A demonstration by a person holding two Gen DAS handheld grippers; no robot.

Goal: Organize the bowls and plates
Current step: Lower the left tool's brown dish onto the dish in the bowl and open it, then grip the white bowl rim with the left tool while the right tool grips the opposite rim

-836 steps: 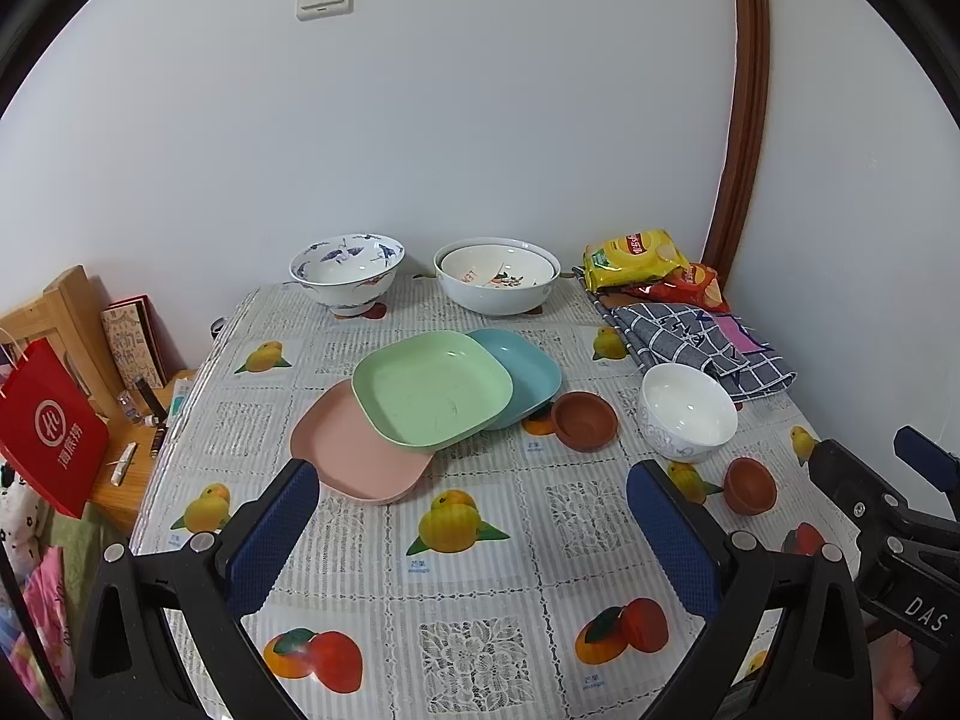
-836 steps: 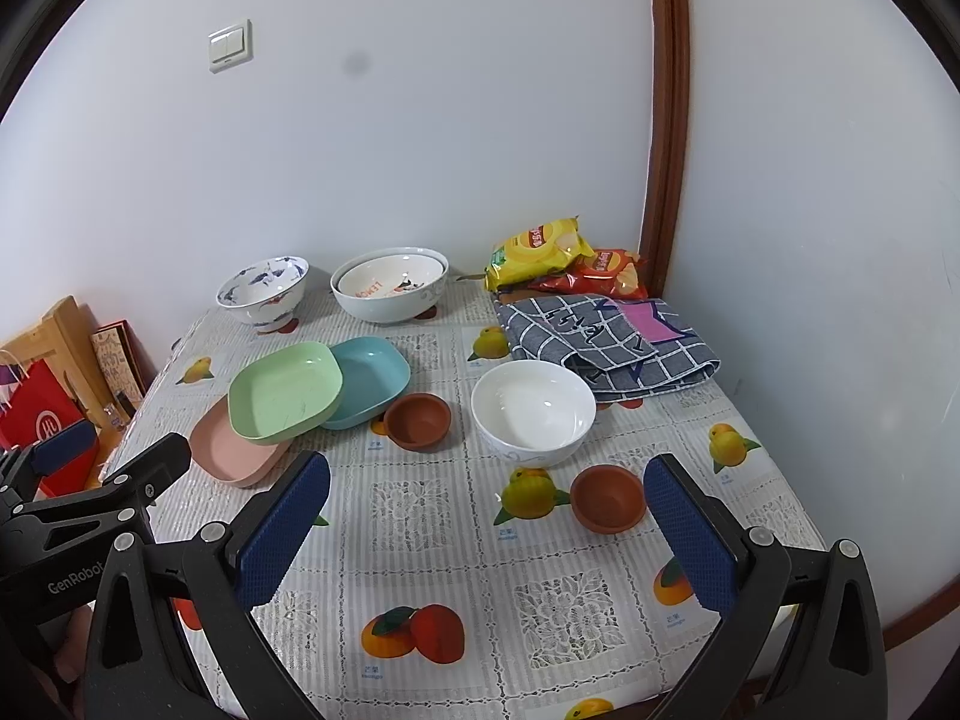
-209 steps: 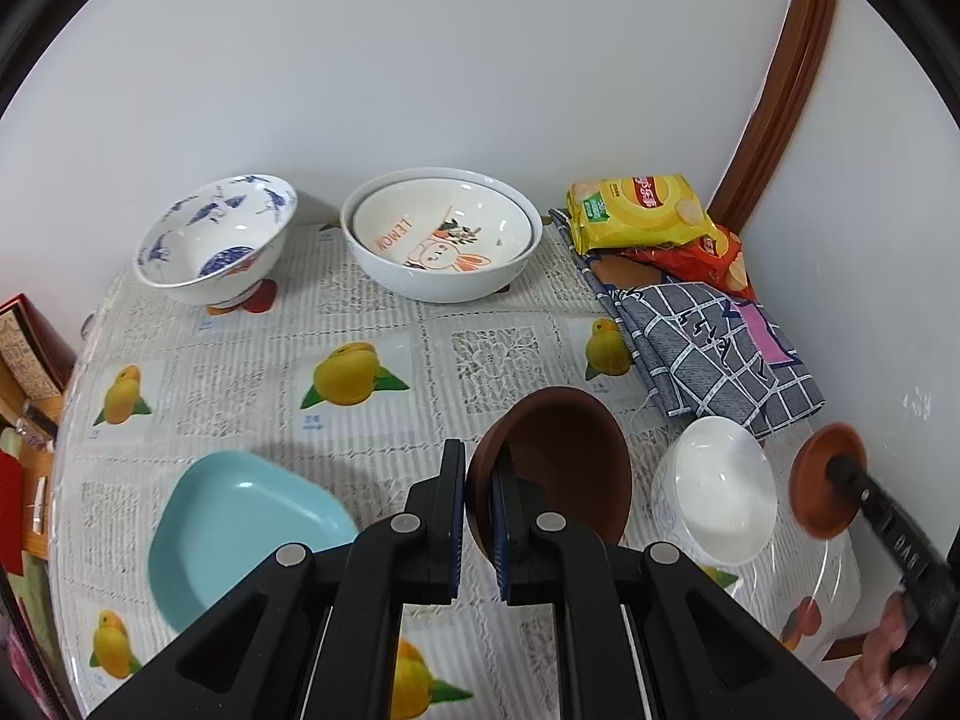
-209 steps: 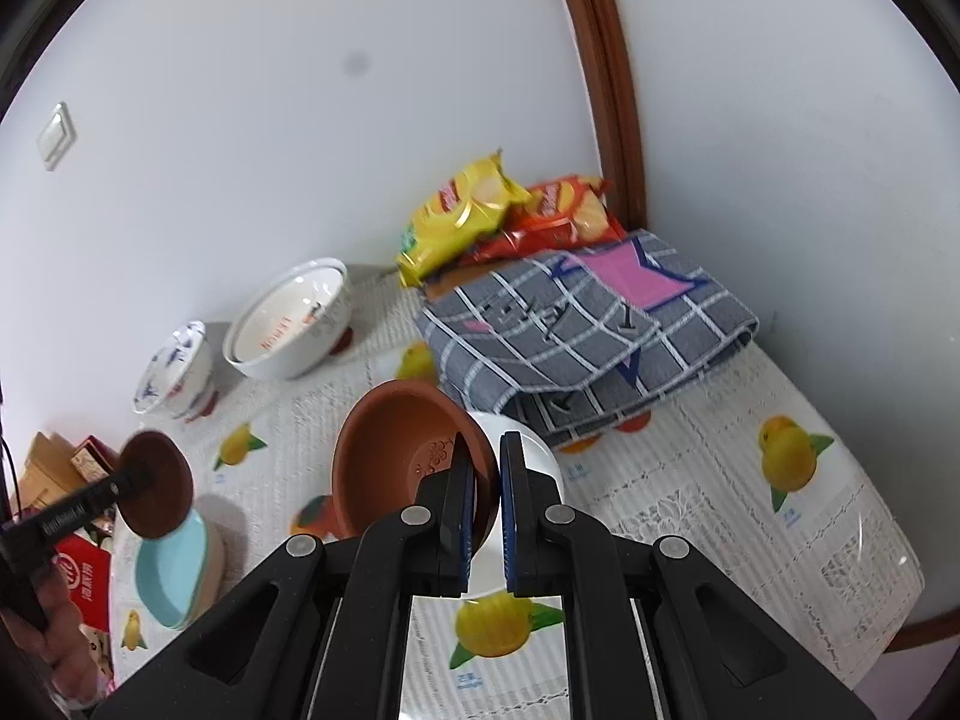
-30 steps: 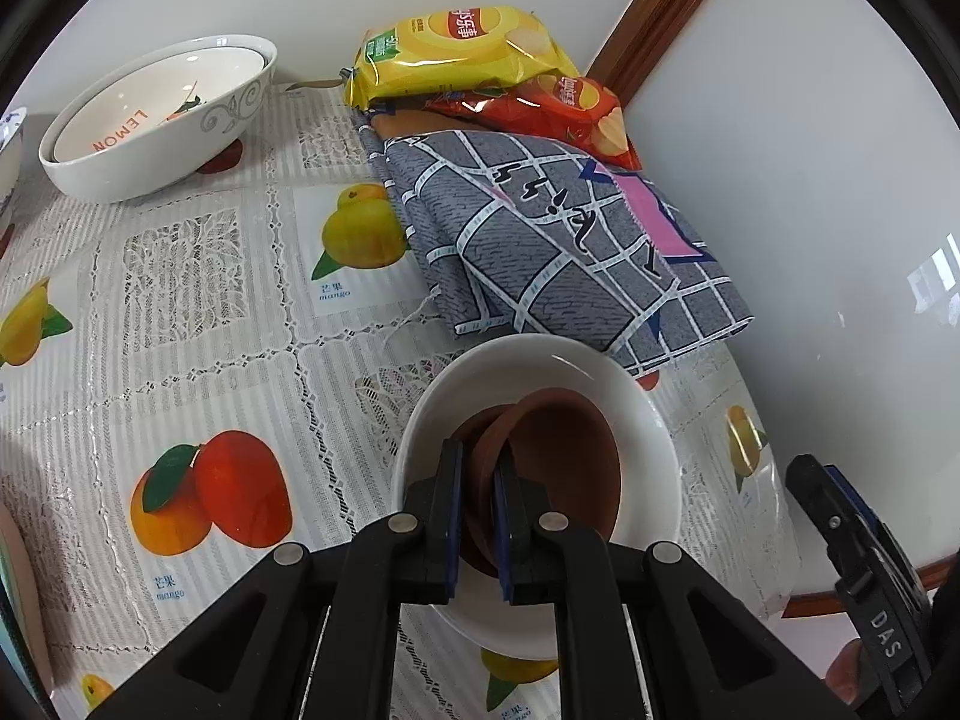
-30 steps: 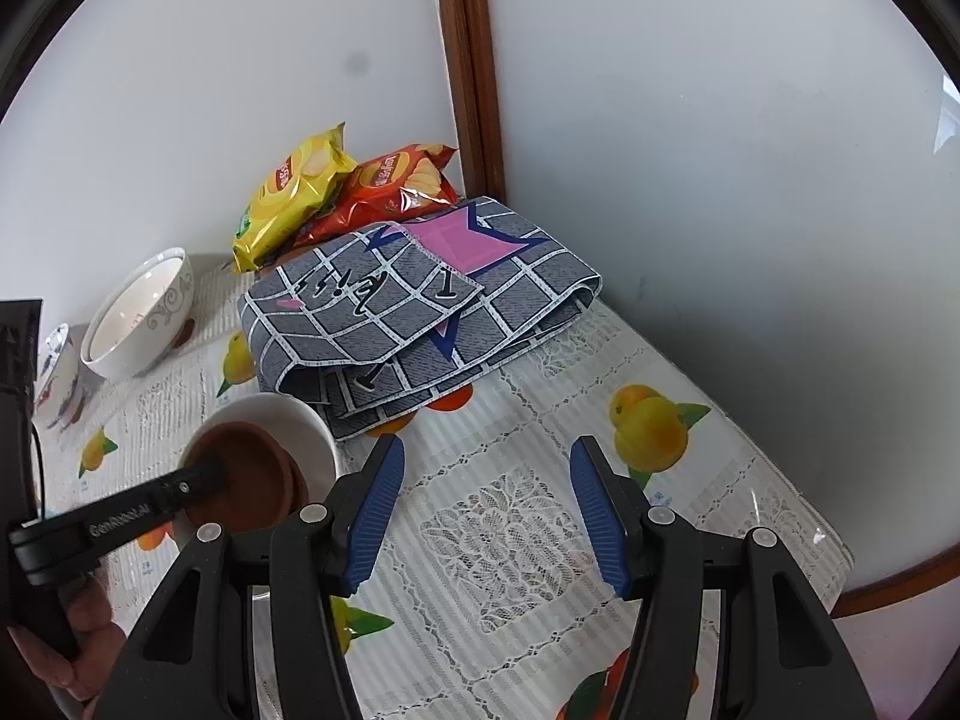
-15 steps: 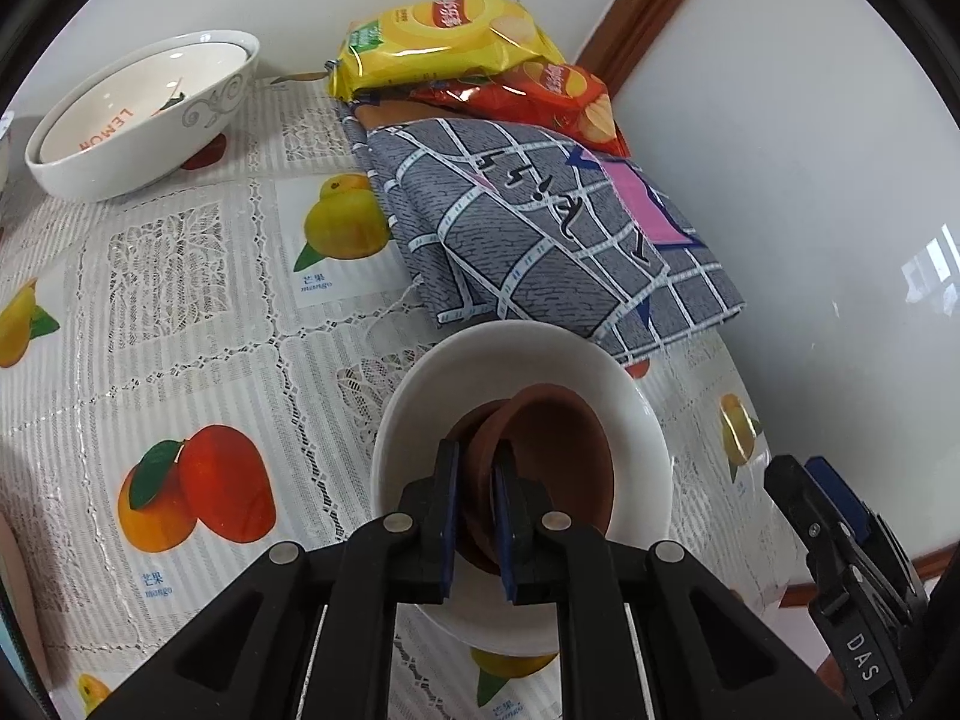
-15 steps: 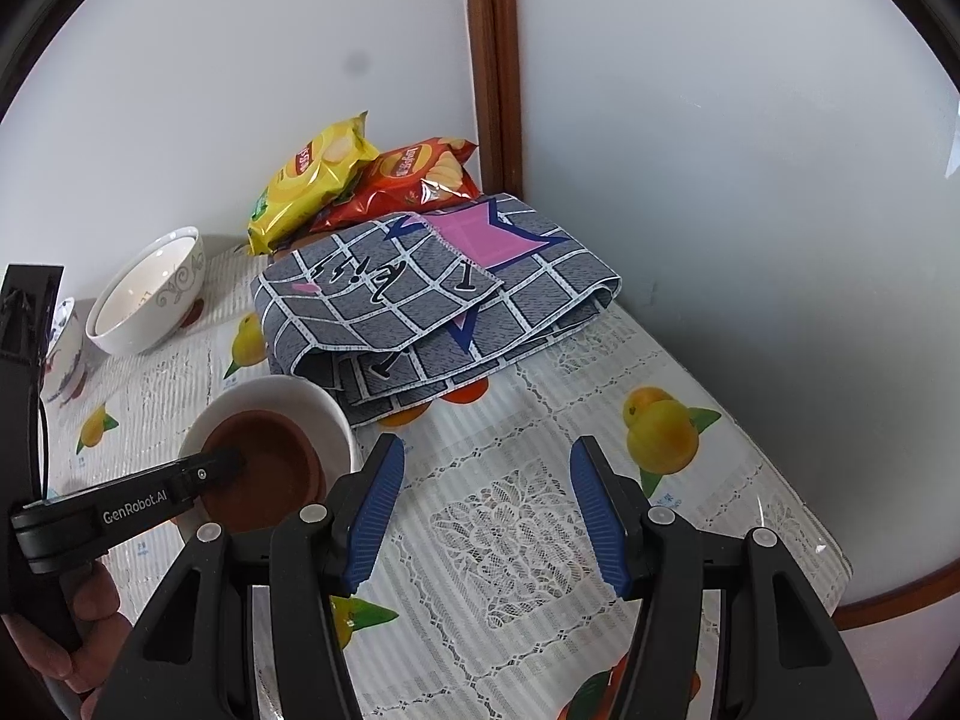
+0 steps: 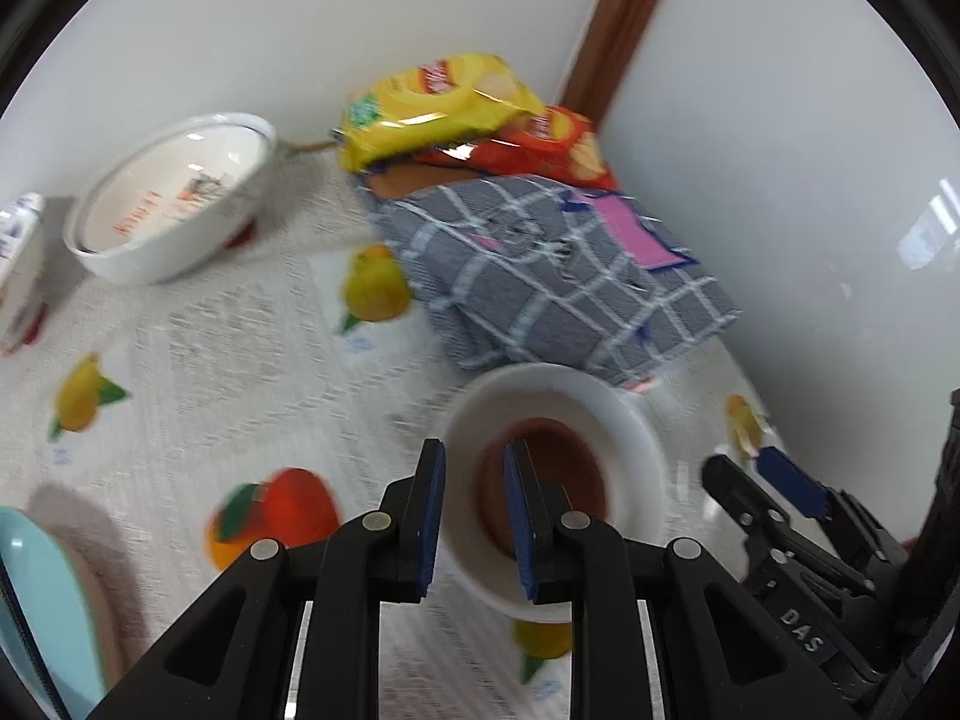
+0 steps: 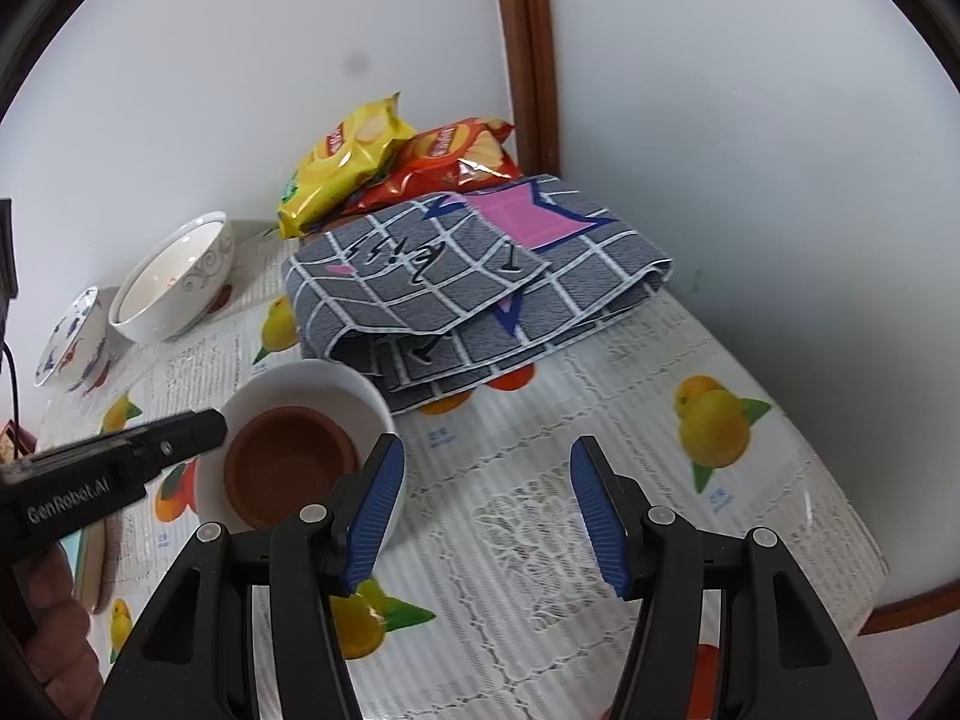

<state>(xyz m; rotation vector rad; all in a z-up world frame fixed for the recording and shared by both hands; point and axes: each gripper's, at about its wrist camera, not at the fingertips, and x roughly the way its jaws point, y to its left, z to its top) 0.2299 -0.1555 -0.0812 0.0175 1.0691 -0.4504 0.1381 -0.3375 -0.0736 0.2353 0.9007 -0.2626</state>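
**Open cloth on one side of the white bowl, clutter behind it**

Right of the white bowl (image 10: 300, 384) the tablecloth (image 10: 600, 468) lies bare to the table edge. Just behind the bowl sits a folded checked cloth (image 10: 480, 282), with snack bags (image 10: 384, 162) beyond it against the wall.

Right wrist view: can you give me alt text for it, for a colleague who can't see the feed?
A white bowl on a fruit-print tablecloth holds brown dishes. The left gripper reaches over its rim from the left, and the open right gripper hangs empty in front. Behind lie a folded checked cloth and two snack bags.
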